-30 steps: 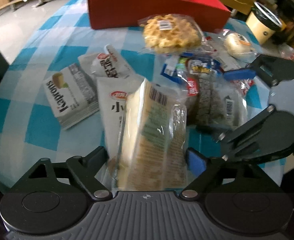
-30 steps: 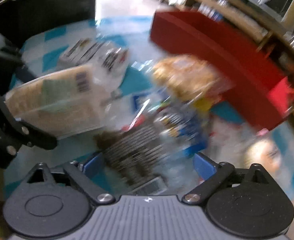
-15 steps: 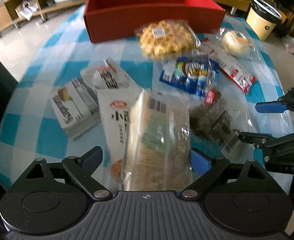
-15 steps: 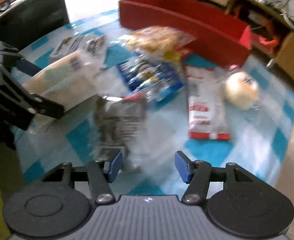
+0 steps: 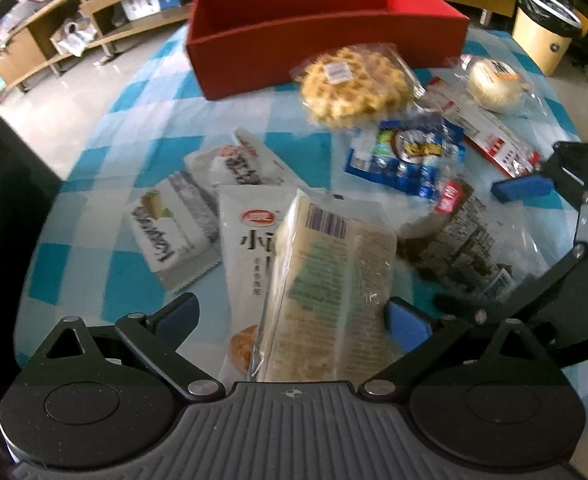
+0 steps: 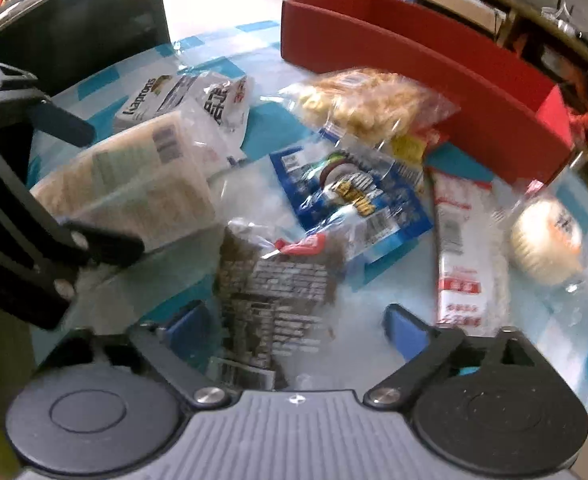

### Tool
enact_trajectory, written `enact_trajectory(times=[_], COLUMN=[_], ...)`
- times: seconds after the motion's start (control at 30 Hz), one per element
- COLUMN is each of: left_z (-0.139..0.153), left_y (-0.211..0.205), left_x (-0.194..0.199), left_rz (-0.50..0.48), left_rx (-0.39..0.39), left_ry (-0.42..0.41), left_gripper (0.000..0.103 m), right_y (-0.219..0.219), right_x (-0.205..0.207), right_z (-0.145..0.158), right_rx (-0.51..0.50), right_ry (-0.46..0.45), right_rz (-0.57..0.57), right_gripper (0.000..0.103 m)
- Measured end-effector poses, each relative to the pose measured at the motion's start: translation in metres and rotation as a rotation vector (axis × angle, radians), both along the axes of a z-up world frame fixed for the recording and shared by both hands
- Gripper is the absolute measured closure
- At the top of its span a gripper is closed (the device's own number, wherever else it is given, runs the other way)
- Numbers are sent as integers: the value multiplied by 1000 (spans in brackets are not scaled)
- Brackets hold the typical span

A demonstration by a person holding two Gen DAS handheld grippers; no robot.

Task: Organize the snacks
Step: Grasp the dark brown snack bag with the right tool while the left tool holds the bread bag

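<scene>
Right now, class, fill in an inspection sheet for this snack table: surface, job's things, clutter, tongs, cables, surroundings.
Surface: round table under a blue-and-white checked cloth.
Job's things: red box at the far edge, nothing seen inside from these views. Waffle pack, blue pack, round bun, red-and-white pack, dark pack, tan cracker pack and white packs lie loose on the cloth.
Clutter: nothing seen beyond the snacks.
Tongs: left tongs opening, tan cracker pack between the jaws; right tongs opening, dark pack between them.
Cables: nothing seen on the table.
Surroundings: wooden shelving, a bin, dark chair.
</scene>
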State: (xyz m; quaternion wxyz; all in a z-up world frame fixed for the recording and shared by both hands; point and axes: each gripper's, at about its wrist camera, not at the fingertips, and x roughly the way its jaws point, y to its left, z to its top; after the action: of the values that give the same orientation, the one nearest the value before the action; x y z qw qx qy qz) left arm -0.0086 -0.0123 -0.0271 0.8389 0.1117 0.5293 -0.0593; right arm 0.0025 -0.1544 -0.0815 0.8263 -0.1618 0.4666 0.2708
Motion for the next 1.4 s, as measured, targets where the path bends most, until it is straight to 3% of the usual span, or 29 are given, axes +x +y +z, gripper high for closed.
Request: enact_trajectory(times=[0.1,0.17,0.23,0.3,0.43,0.6,0.73,0.8,0.83,0.9,0.97,1.03,1.2,1.4], left_z=[9,14,17,17,12,-5,-35,-39,-38,-35,-32,-28,-14,-14], left_y=[5,7,4,-2,-21,-52,-74,-75,-76,-75,-71,-65,-50,-40], left_x=[-5,-7,-9,-11,-11,-10,-17,-19,-19,-18,-17,-13,0,5], left_rz=[27,26,9,-19,-84,-170,-269,-303,-319,-328,-298,-258,-164,-152], left_rx=[8,6,25,49,87,203,454,488,489,465,467,425,235,132], left_ry=[-22,-33,-46,-61,-74,-87,-115,-134,-120,-85,-72,-52,-5,-24], left_gripper=[3,3,2,2,2,1,1,2,8,30,35,37,38,37], right_y=[5,6,4,-4,-31,-52,-52,-54,-52,-47,-41,-39,-30,-23], right_x=[5,4,-1,-3,-11,-14,-8,-6,-6,-8,-9,-4,-2,4], right_z=[-1,2,7,10,16,19,15,12,12,13,12,9,-2,-6], right_rx=[-11,-3,9,36,90,132,138,132,119,76,47,49,31,4], right_ry=[22,7,-15,-9,12,38,58,72,61,28,10,38,39,36], right_rz=[13,22,31,11,-60,-133,-141,-147,-136,-111,-100,-95,-110,-176], right_gripper=[1,13,35,42,51,55,54,48,44,36,30,21,0,0])
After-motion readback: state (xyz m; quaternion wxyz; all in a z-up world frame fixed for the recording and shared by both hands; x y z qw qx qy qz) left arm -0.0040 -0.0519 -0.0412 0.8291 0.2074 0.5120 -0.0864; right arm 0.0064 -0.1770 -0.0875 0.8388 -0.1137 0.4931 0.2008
